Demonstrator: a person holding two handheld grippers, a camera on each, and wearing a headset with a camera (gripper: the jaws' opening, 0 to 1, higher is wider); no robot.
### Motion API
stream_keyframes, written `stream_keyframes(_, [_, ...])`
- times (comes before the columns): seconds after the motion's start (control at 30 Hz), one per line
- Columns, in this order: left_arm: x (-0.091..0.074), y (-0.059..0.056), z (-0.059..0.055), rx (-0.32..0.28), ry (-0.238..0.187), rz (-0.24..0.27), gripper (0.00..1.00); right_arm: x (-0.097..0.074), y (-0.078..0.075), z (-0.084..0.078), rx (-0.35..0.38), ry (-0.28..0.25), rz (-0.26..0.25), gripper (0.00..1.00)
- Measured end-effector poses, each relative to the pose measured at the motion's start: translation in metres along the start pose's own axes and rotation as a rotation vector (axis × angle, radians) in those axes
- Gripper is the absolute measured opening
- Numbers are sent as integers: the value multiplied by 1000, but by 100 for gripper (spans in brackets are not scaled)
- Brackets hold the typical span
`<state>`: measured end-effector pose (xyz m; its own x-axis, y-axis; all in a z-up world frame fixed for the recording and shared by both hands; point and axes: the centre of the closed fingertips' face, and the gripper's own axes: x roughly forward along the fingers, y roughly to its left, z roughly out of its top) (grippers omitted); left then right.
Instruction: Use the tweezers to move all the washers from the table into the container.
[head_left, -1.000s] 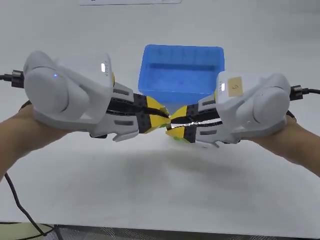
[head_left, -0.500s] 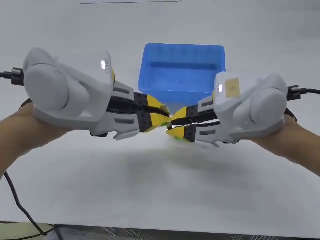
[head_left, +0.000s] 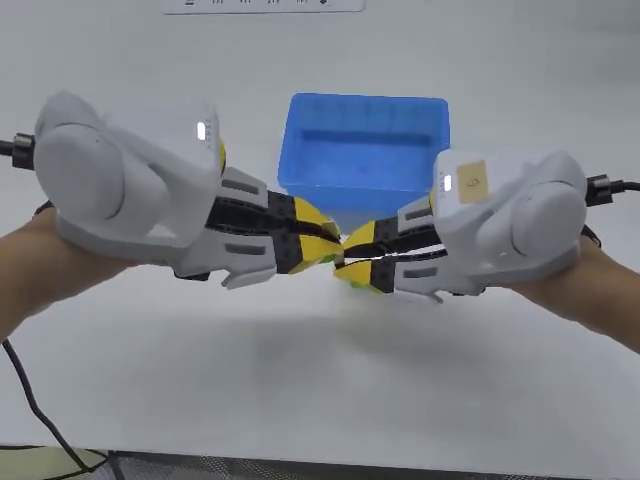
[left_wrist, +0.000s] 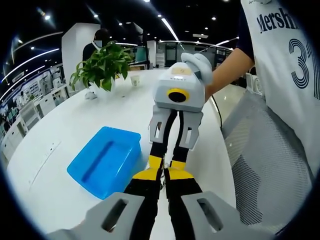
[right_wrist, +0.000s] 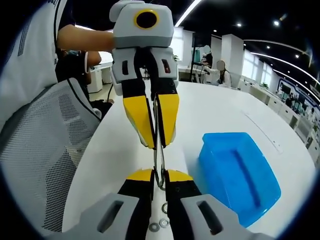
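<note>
My left gripper (head_left: 326, 246) and right gripper (head_left: 350, 262) meet tip to tip above the white table (head_left: 300, 390), just in front of the blue container (head_left: 365, 140). Thin metal tweezers (right_wrist: 158, 161) run between them. One end sits in my right gripper (right_wrist: 160, 176) and the other between the yellow jaws of my left gripper (right_wrist: 158, 144). Both grippers look shut on the tweezers. Below my right jaws, three small washers (right_wrist: 164, 207) lie on the table. The left gripper view shows my left gripper (left_wrist: 164, 175) facing the right gripper (left_wrist: 166, 163), with the container (left_wrist: 105, 160) to the left.
The container (right_wrist: 240, 172) stands open at the far side of the table. A mesh chair (right_wrist: 45, 165) and the person's torso stand at the near edge. A potted plant (left_wrist: 102, 65) is far down the long table.
Both grippers stay tip to tip on the tweezers. The left gripper has sunk slightly, and the whole picture has shifted a little with the head.
</note>
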<state>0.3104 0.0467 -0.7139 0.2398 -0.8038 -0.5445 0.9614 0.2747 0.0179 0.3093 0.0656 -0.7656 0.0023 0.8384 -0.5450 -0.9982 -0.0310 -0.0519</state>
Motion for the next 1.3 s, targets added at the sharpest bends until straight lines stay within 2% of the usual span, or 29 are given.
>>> stream_keyframes(0.3, [-17, 5, 25, 35, -42, 15, 8, -15, -8, 25, -51, -17, -19, 9])
stream_keyframes(0.43, [-21, 10, 38, 66, -57, 16, 8, -23, -15, 35, -44, -47, -51, 9])
stream_keyframes(0.7, [-22, 17, 58, 122, -72, 5, 8, -35, -29, 47, -75, -52, -108, 9])
stream_keyframes(0.87, [-21, 25, 69, 138, -88, 9, 8, -40, -44, 53, -95, -57, -132, 9])
stream_keyframes(0.93, [-23, 36, 73, 138, -104, 9, 8, -41, -53, 57, -97, -69, -140, 9])
stream_keyframes(0.97, [-23, 44, 72, 142, -104, 12, 8, -42, -59, 57, -100, -69, -148, 9])
stream_keyframes(1.13, [-18, 66, 69, 162, -93, 20, 8, -39, -82, 53, -101, -62, -166, 9])
stream_keyframes(1.2, [-15, 77, 63, 146, -85, 26, 8, -31, -99, 42, -92, -64, -158, 9])
stream_keyframes(1.3, [-7, 90, 49, 116, -66, 30, 8, -23, -107, 33, -67, -55, -143, 9])
